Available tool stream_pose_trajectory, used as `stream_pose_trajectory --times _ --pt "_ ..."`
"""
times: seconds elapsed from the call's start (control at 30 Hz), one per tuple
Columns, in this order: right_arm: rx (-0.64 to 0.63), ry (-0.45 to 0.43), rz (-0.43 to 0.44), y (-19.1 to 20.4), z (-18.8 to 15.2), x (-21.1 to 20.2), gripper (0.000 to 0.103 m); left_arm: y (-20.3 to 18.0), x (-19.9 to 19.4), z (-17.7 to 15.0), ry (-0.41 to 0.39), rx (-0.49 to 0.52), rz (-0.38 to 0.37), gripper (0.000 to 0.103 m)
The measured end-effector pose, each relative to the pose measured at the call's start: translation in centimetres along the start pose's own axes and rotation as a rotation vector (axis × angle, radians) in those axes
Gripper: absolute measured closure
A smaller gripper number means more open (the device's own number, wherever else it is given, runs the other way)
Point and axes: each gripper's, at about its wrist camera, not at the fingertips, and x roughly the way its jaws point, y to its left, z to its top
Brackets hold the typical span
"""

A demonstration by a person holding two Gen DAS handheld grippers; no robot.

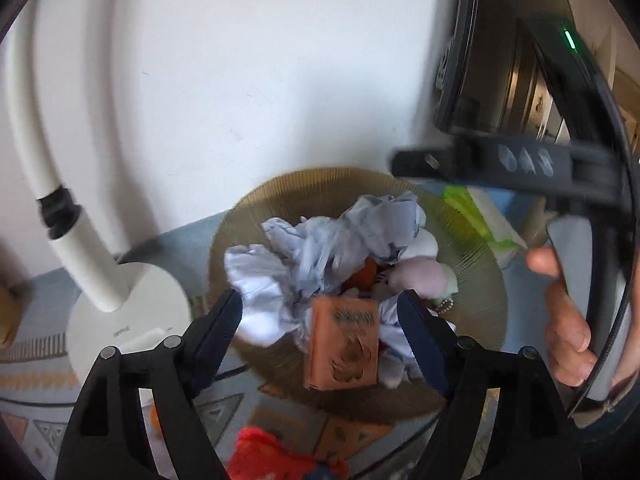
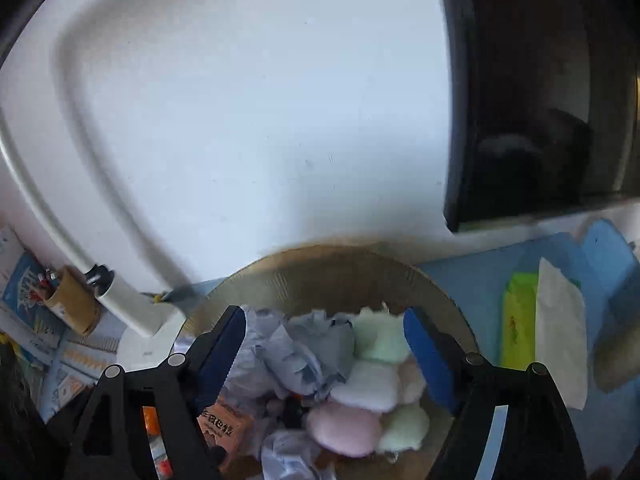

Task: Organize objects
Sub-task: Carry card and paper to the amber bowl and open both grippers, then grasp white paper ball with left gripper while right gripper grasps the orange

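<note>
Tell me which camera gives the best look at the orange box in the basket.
The left wrist view: the orange box lies nearly whole on the crumpled paper, printed face up. The right wrist view shows only part of it, cut off behind that tool's left finger.

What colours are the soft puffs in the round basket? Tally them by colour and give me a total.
Green puffs: 2
Pink puffs: 2, one pale and partly hidden
White puff: 1
Total: 5 puffs in the basket
</note>
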Motion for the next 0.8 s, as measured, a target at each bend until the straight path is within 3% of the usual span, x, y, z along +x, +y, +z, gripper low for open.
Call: stream_pose_trajectory --times 0.13,0.23,0.33,0.37,0.43,0.57,0.67,0.73,0.8 --pt "-0.018 0.018 0.020 -0.1 -2.3 -2.9 0.023 1.9 -5.4 -1.5 -0.058 -0.042 -0.001 0.020" --pt "-0.049 0.030 0.067 0.7 -4.9 -6.2 0.023 4.2 -11.1 -4.5 -0.124 -0.087 0.068 0.006" --pt "-0.063 0.033 0.109 1.7 -8.9 -9.0 0.015 6.3 -14.9 -7.7 -0.156 -0.121 0.139 0.004" --pt "-0.061 0.038 0.112 1.7 -10.2 -9.4 0.013 7.4 -16.3 -9.5 -0.157 -0.146 0.202 0.002" --pt "-0.060 0.040 0.105 1.7 -13.6 -10.1 0.012 9.2 -17.0 -12.5 -0.141 -0.197 0.292 0.001" --pt "-0.022 0.053 0.126 1.8 -19.3 -8.2 0.012 13.0 -15.4 -17.7 -0.057 -0.294 0.360 0.002" --pt "-0.048 0.052 0.064 2.3 -21.2 -6.5 0.012 13.8 -14.3 -19.4 -0.034 -0.304 0.395 0.003" --pt "-0.044 0.055 0.061 2.2 -22.0 -5.8 0.012 13.8 -14.0 -19.6 -0.034 -0.308 0.381 0.003" --pt "-0.043 0.043 0.045 2.1 -22.0 -5.8 0.012 13.2 -14.2 -19.5 -0.064 -0.270 0.404 0.001"
